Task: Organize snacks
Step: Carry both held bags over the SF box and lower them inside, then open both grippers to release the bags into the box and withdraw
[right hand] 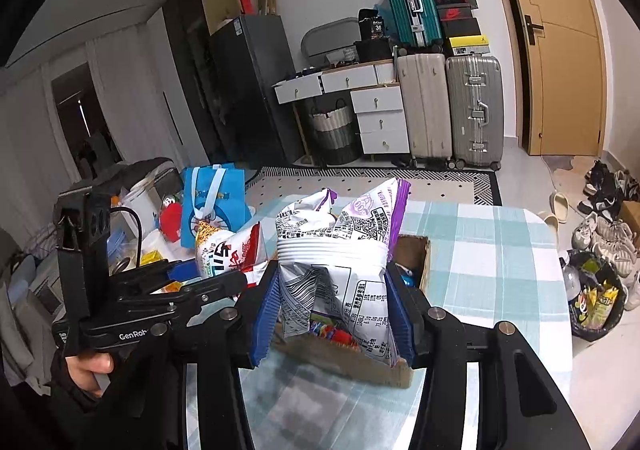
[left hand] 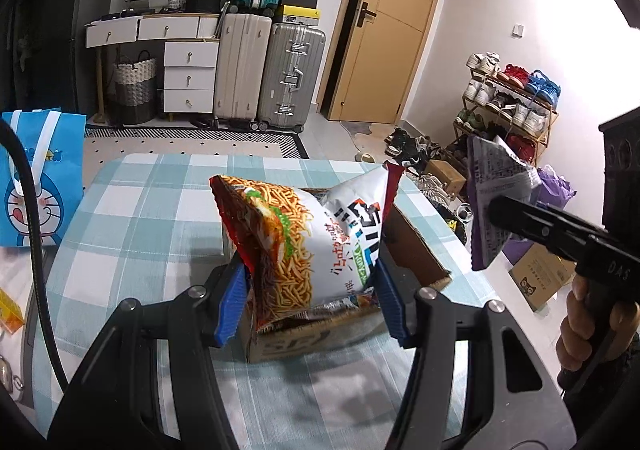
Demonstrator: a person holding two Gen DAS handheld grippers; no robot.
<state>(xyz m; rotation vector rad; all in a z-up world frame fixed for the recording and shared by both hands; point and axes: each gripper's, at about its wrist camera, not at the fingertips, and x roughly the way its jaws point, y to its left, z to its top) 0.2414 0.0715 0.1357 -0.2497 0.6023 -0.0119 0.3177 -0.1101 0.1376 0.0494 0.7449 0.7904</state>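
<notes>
My left gripper (left hand: 310, 290) is shut on a noodle snack bag (left hand: 304, 234), red and white with a picture of fried noodles, held over an open cardboard box (left hand: 416, 250) on the checked table. Other packets lie in the box. My right gripper (right hand: 334, 314) is shut on a white and purple snack bag (right hand: 340, 246), held above the same box (right hand: 416, 254). In the left wrist view the right gripper (left hand: 496, 210) holds the purple bag (left hand: 492, 186) to the right of the box. The noodle bag (right hand: 228, 246) and left gripper (right hand: 216, 276) show at left in the right wrist view.
The table has a teal and white checked cloth (left hand: 140, 210). A blue cartoon gift bag (left hand: 40, 178) stands at its left edge. Suitcases (left hand: 288, 74), white drawers (left hand: 188, 70), a door, a shoe rack (left hand: 508, 102) and floor boxes stand beyond.
</notes>
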